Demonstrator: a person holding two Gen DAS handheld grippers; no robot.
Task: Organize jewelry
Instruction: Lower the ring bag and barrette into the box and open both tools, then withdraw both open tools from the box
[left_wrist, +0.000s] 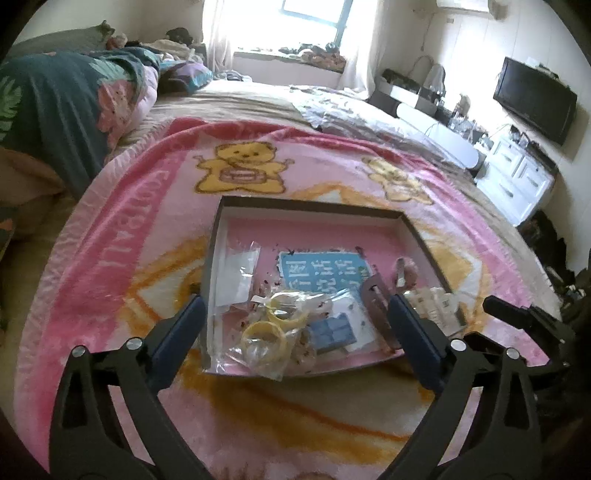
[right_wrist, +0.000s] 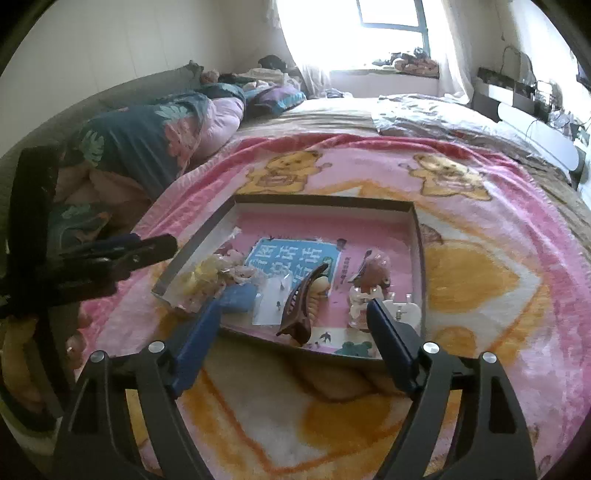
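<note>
One tray (left_wrist: 221, 229) at frame centre holds two yellow rings (left_wrist: 273, 328), bagged and blurry; both hand-held grippers, left (left_wrist: 295, 317) and right (right_wrist: 295, 314), released, empty.

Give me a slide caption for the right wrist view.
Open right gripper above a shallow box of hair clips and trinkets on a pink blanket.

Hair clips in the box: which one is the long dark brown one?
The long brown clip, lying lengthwise in the middle of the box, toothed edge showing. The clear clips and the rounded reddish-brown clip sit to its right.
</note>
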